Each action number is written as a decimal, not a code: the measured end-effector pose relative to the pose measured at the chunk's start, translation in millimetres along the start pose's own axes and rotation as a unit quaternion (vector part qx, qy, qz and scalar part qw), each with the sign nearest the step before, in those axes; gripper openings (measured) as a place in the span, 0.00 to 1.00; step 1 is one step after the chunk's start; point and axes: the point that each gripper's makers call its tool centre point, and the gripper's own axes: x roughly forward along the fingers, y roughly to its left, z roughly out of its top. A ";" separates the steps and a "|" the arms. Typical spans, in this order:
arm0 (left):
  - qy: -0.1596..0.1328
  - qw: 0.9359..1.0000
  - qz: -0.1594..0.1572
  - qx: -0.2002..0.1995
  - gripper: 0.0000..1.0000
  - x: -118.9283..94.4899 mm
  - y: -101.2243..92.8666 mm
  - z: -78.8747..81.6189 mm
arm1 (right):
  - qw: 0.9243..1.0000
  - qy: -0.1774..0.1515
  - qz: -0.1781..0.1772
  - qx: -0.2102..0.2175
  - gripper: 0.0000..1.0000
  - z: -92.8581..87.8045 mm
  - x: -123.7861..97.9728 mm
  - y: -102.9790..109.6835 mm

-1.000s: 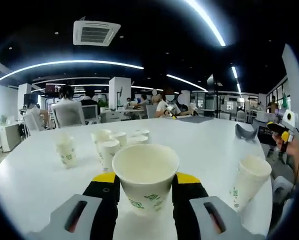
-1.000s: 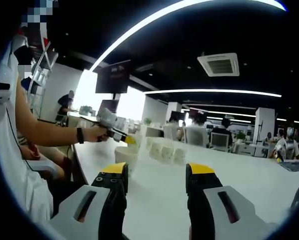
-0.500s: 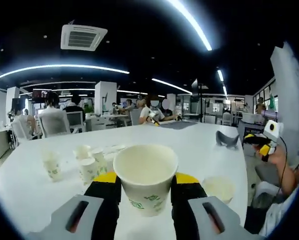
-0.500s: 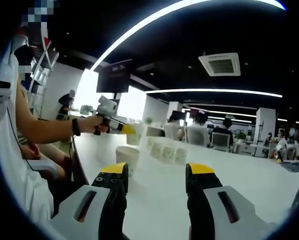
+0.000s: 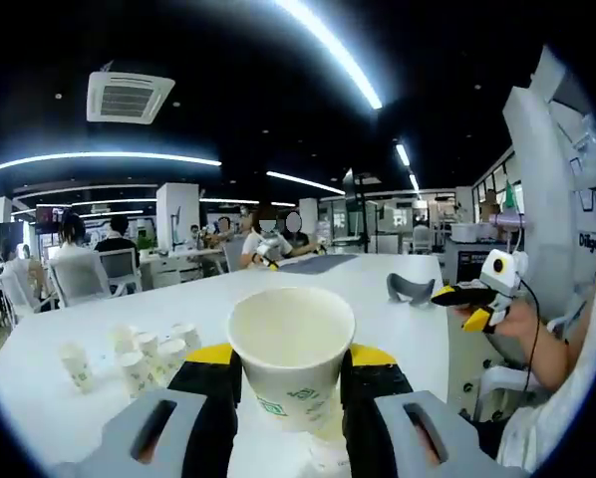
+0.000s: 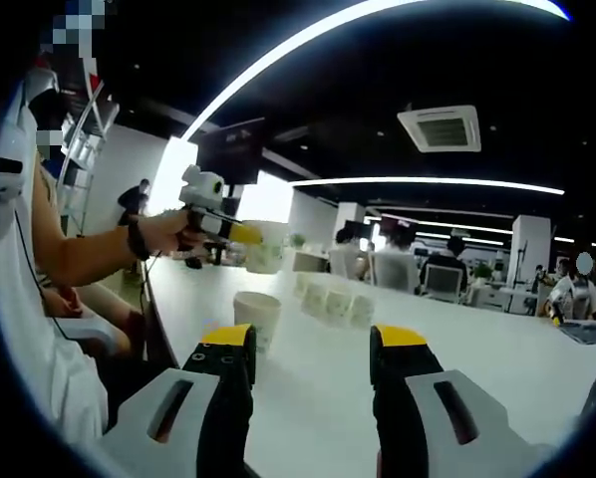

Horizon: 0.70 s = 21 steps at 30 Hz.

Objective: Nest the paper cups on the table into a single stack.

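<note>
Since before, cup [image 5: 291, 354] rose higher.

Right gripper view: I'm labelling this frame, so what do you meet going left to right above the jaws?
Person's forearm → left gripper holding a paper cup → lone cup on the table → cluster of cups → seated people.

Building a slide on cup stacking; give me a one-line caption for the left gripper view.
Left tool holds a paper cup upright above the white table, loose cups clustered beyond.
</note>
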 end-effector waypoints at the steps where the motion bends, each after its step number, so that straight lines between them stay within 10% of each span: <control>1: -0.003 1.000 -0.006 -0.002 0.42 0.7 -4.2 -0.4 | 1.000 0.000 0.000 0.000 0.48 0.0 -0.2 0.1; 21: 0.017 0.999 -0.032 0.013 0.42 19.9 -30.6 -37.0 | 1.000 0.000 0.001 -0.001 0.48 -0.4 -1.6 -5.7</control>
